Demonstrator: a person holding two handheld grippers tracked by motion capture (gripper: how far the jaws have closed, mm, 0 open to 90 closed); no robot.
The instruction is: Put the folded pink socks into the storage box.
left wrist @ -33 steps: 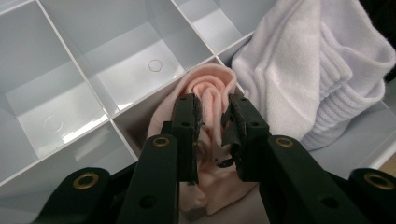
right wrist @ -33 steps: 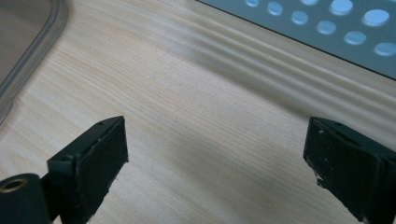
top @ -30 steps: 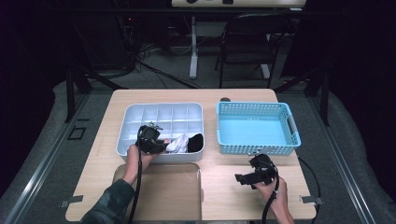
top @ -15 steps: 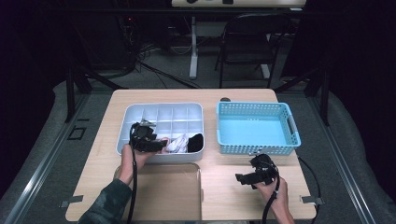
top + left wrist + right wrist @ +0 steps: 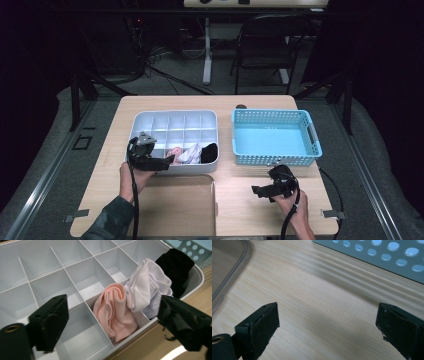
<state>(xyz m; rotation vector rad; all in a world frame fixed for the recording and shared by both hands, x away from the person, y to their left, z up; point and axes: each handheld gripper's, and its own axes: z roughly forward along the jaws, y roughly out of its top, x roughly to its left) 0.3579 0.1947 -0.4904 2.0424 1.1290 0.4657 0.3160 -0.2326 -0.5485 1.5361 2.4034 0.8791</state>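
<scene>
Left gripper point(image 5: 110, 315): jaws have just been opening, now spread wide with nothing between them, hovering at the near edge of the divided white organizer point(image 5: 150, 122). Pink sock point(image 5: 115, 312) is sitting rolled in a near-row compartment, beside the white sock point(image 5: 147, 287) and black sock point(image 5: 175, 267). Judgement: placing step is finishing; next calls for backing clear. Right gripper point(image 5: 327, 327) is idling agape over the table point(image 5: 317, 290).

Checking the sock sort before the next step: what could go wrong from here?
1. The pink sock bulges above its cell in the white divided tray and leans on the white sock; it may unroll or spill over.
2. The left gripper, whose jaws have just been opening with nothing gripped, sits close over the dividers and could snag one.
</scene>
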